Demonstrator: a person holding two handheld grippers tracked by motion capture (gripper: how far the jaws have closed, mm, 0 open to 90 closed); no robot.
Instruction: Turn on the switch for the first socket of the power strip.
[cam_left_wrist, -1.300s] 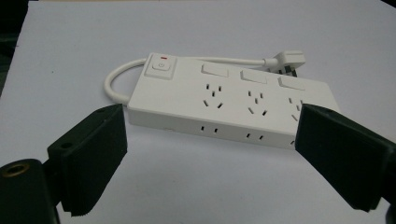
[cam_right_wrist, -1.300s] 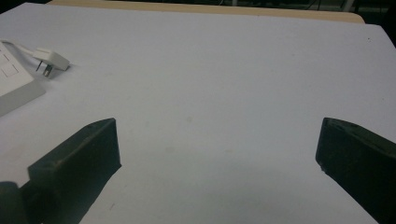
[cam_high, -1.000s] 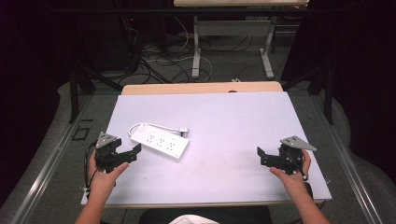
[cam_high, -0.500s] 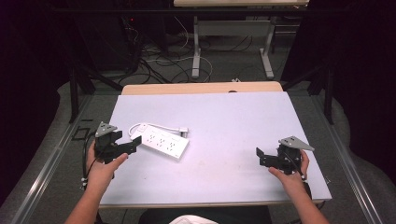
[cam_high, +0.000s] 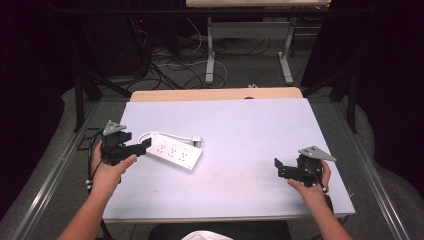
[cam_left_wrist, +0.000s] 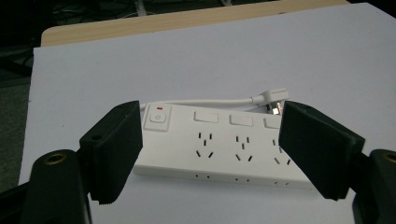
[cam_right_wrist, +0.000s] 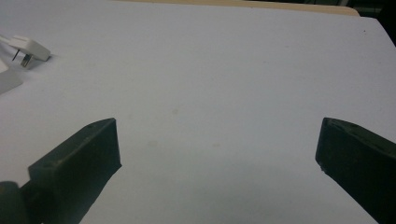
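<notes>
One white power strip (cam_high: 172, 152) lies on the left half of the tabletop (cam_high: 250, 130), its one plug (cam_left_wrist: 273, 99) resting just behind it, and my left hand-held gripper (cam_high: 131, 148) sits at its switch end with jaws spread wide and holding nothing. If I close from here, I judge the smooth casing could skid or twist away, since the jaws straddle it lengthwise rather than across. My right hand-held gripper (cam_high: 285, 168), one of two, rests well apart, also wide open and empty.

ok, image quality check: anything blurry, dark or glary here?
High view: white table top evenly lit, surroundings nearly black. Left gripper view: power strip sharp, near jaws soft. Right gripper view: dim bluish cast, jaws blurred, plug readable; no glare.
</notes>
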